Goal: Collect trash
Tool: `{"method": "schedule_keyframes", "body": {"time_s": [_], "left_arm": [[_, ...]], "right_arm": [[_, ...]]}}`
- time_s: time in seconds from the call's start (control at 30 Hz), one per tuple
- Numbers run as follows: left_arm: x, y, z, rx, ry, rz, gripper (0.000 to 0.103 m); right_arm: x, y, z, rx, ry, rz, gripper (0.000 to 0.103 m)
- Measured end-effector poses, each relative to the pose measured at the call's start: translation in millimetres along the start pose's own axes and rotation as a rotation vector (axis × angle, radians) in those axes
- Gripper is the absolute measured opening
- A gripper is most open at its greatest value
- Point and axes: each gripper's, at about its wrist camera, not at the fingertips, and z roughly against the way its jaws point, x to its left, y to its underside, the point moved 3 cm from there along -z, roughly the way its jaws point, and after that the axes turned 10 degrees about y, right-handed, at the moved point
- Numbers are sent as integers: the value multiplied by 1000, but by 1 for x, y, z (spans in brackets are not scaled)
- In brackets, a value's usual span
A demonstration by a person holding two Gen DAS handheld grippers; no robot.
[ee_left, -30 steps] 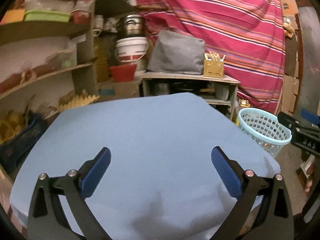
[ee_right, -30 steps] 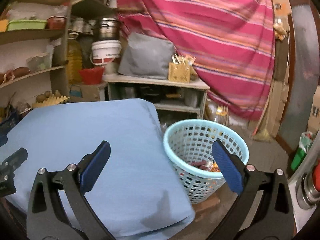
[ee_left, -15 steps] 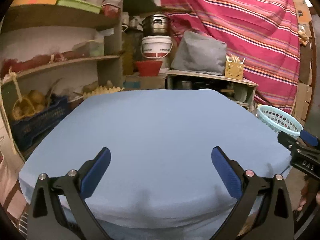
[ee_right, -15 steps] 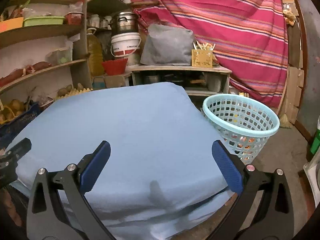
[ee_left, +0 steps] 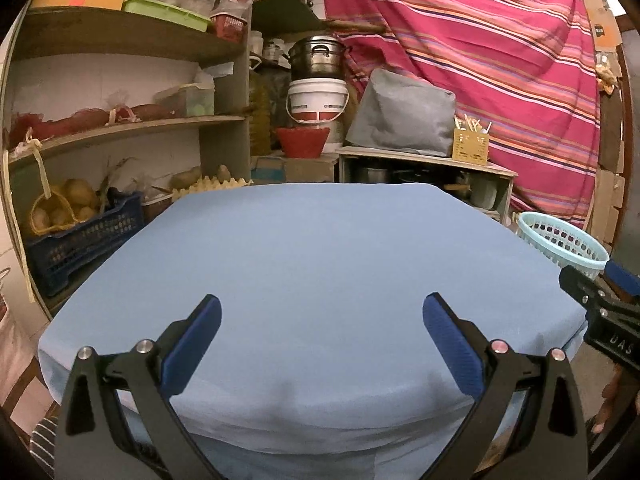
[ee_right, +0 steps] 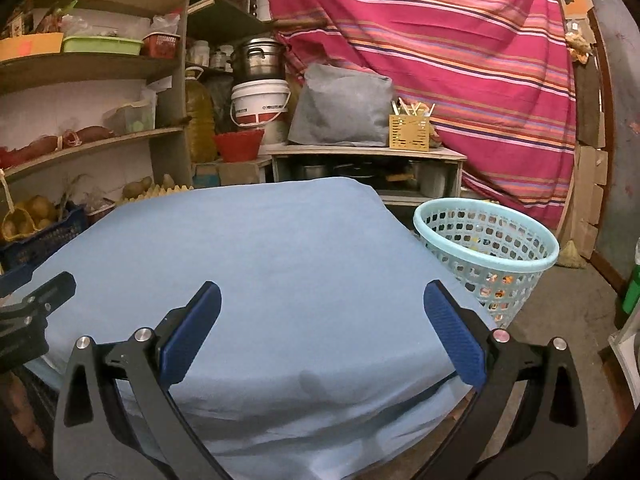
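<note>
A light turquoise mesh basket [ee_right: 486,248] stands on the floor at the table's right side, with bits of coloured trash showing through its lower holes; its rim [ee_left: 560,240] also shows in the left wrist view. The table wears a plain blue cloth [ee_left: 312,264] with no loose trash visible on it. My left gripper [ee_left: 320,320] hangs open over the near edge, nothing between its blue pads. My right gripper [ee_right: 320,316] is open too, empty, near the table's front right part, left of the basket. The right gripper's tip [ee_left: 600,304] shows at the left wrist view's right edge.
Wooden shelves [ee_left: 120,128] with boxes, potatoes and a dark blue crate [ee_left: 80,240] line the left. Behind the table stand a low cabinet [ee_right: 368,160] with a grey bag, a white bucket [ee_left: 318,100], a pot and a striped red curtain [ee_right: 460,60]. Bare floor lies right of the basket.
Both grippers have drawn back and lifted from the table, staying open. The basket, close under the right gripper a second ago, now stands farther off to the right.
</note>
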Motion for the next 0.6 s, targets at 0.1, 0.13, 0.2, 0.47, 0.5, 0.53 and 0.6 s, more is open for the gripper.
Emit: {"method": "schedule_keyframes", "body": {"time_s": [0.1, 0.13, 0.2, 0.47, 0.5, 0.53, 0.6], "left_arm": [[-2, 4, -3, -2, -10, -16, 98], [-2, 5, -5, 1, -10, -19, 98], [-1, 9, -8, 6, -17, -16, 98], [2, 11, -12, -6, -26, -6, 98], [1, 12, -12, -8, -26, -6, 98], [1, 12, -12, -9, -24, -8, 98], [0, 13, -12, -11, -27, -14, 98]], "right_arm": [[0, 3, -2, -3, -1, -4, 99], [1, 5, -2, -4, -2, -1, 99], [2, 8, -3, -7, -2, 0, 99], [5, 11, 0, -52, 5, 4, 99], [5, 12, -1, -53, 9, 3, 99], [5, 13, -2, -51, 10, 1, 99], [6, 16, -3, -45, 12, 0, 99]]}}
